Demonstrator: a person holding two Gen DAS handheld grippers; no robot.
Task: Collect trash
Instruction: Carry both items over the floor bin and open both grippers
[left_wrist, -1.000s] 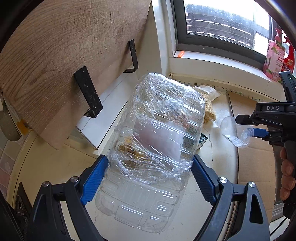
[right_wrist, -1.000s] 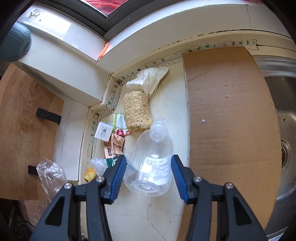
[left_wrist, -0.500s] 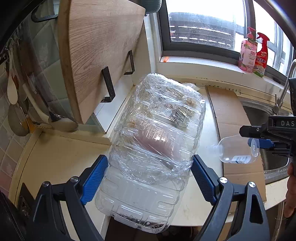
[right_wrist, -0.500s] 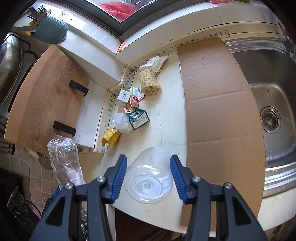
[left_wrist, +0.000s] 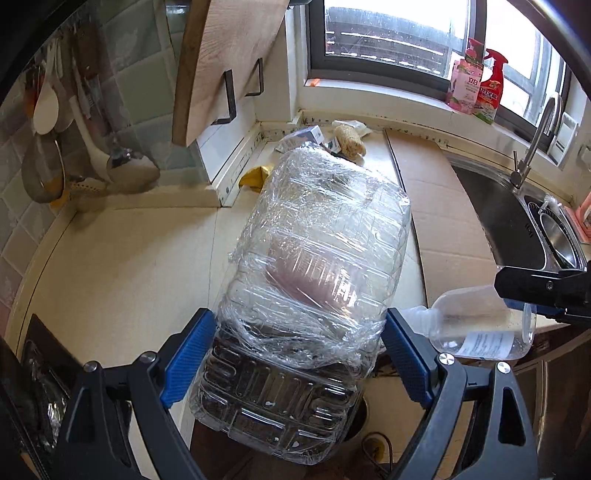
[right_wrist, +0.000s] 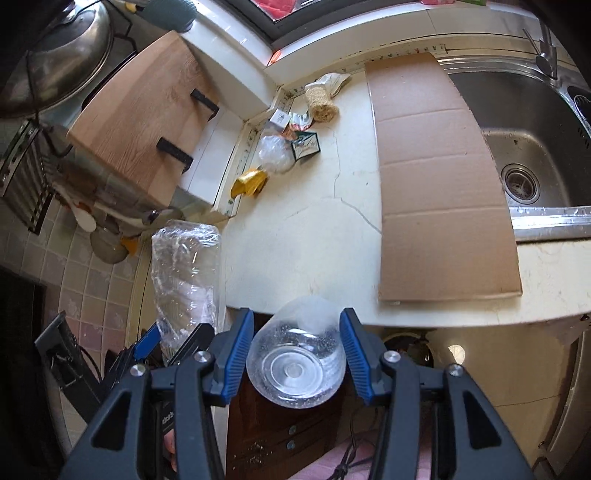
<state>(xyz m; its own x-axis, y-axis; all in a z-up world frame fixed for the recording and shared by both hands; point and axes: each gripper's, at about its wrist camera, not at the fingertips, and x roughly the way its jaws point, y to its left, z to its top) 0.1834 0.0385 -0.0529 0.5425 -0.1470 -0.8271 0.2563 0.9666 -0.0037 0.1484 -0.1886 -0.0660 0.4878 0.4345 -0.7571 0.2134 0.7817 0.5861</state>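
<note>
My left gripper (left_wrist: 299, 354) is shut on a clear plastic container wrapped in cling film (left_wrist: 314, 280), held above the counter's front edge; it also shows in the right wrist view (right_wrist: 184, 273). My right gripper (right_wrist: 297, 354) is shut on a small clear plastic bottle (right_wrist: 295, 362), held past the counter edge, its base facing the camera. The bottle also shows in the left wrist view (left_wrist: 480, 328). Loose trash lies in the counter's back corner: a yellow wrapper (right_wrist: 249, 182), a crumpled clear bag (right_wrist: 273, 153), small packets (right_wrist: 304, 142) and a loofah (right_wrist: 321, 103).
A flat cardboard sheet (right_wrist: 436, 177) lies on the cream counter (right_wrist: 306, 236) beside the steel sink (right_wrist: 524, 122). A wooden cutting board (right_wrist: 147, 129) leans at the left wall, with utensils (left_wrist: 55, 122) hanging beside it. Spray bottles (left_wrist: 476, 85) stand on the windowsill.
Both grippers have drawn back from the counter's back corner toward and past its front edge, each carrying its item. The view has widened to show the sink and the cabinet front below.
</note>
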